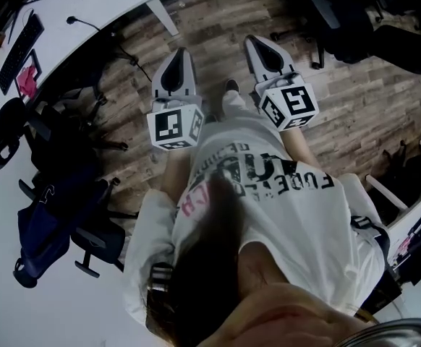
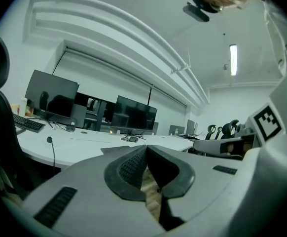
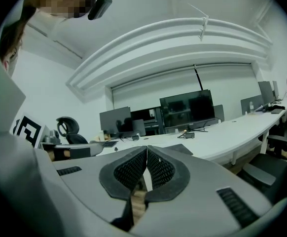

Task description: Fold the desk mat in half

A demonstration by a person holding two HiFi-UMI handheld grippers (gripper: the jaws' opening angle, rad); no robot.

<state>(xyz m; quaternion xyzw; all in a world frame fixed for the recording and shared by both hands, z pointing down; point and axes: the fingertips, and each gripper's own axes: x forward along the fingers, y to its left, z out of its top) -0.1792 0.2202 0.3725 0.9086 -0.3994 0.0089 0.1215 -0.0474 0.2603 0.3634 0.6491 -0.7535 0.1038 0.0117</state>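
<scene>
Both my grippers are empty. The left gripper (image 1: 179, 52) has its jaws pressed together w/ nothing between them, and the right gripper (image 1: 256, 42) is the same. I hold both about level over the wooden floor (image 1: 218, 20), pointing toward the white desk (image 2: 84, 144).

What I take for the desk mat (image 2: 115, 150) is a dark flat sheet on that desk. It shows just above my closed jaws in the left gripper view, and again in the right gripper view (image 3: 180, 147). I am not 100% sure it is the mat, because most of it is hidden behind the jaws. The head view does not show it.

Handling, as I judge it: prob. thin, light and soft enough to bend w/o cracking. The underside may cling to the desk, and the sheet may sag between 2 hold points. It lies flat, so I expect one jaw must slide under an edge. Best grip, imo: the 2 corners of one short side, one per gripper, close to the edge.

Looks: dark grey, matte, flat, one angled corner visible. No fold or wrinkle can be seen.
</scene>
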